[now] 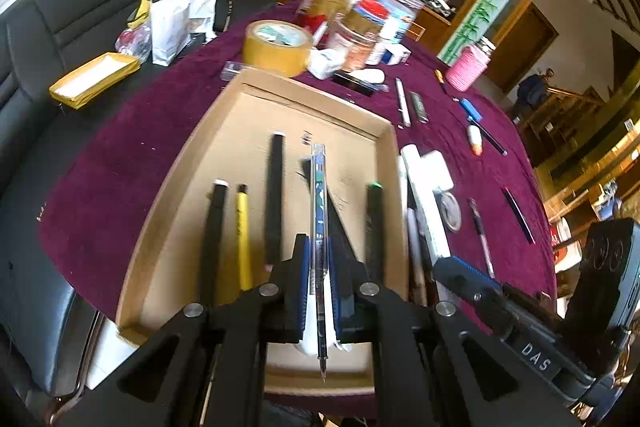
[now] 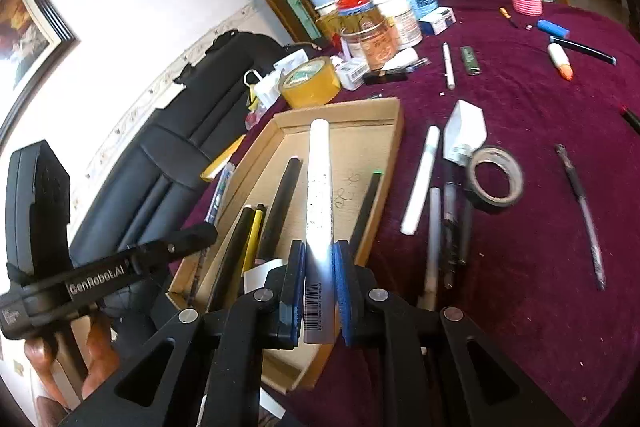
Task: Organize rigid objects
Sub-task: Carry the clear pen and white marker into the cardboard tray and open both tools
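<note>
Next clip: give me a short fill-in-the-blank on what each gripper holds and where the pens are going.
1. The left gripper is shut on a clear ____.
2. The right gripper is shut on a ____ marker with a barcode.
3. Both are held above a cardboard ____ holding pens.
4. The one yellow pen in it lies between two ____ pens.

Missing words: pen; white; tray; black
</note>
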`<state>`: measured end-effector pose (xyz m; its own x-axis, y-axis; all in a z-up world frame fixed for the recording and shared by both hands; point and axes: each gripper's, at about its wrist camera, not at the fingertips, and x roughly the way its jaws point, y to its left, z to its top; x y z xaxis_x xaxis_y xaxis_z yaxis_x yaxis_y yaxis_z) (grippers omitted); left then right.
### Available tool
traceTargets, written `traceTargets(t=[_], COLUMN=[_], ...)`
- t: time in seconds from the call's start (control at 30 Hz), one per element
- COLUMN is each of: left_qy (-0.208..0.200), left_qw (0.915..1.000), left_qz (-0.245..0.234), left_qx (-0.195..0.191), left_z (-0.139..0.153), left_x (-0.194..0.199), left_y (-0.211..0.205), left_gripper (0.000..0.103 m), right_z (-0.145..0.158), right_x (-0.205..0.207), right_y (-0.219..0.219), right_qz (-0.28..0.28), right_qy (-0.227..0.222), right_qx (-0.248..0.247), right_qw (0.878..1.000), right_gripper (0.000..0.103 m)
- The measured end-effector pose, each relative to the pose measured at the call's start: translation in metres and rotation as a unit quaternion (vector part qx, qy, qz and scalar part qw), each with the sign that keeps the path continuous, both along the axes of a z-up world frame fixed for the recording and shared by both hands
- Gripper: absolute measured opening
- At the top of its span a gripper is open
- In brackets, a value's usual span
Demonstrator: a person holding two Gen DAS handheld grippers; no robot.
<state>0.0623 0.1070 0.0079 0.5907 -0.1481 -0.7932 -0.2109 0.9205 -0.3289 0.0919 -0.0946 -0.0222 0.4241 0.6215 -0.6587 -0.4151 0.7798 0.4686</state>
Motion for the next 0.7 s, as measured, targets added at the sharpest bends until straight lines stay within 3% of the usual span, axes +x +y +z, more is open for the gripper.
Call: traceTargets(t=[0.7], left_qy=[0.054], left_qw=[0.9984], left_qz=[0.017], left_qx=[0.000], left_z=[-0.050], left_x=[0.074], left_y=[0.043], left_gripper=[0.009], right_z=[-0.039], right_x=[0.053], right_y=[0.048], right_qz=[0.015], right_qy=[0.040], right_qx=[-0.046], right_qw=[0.998], right_gripper=[0.015])
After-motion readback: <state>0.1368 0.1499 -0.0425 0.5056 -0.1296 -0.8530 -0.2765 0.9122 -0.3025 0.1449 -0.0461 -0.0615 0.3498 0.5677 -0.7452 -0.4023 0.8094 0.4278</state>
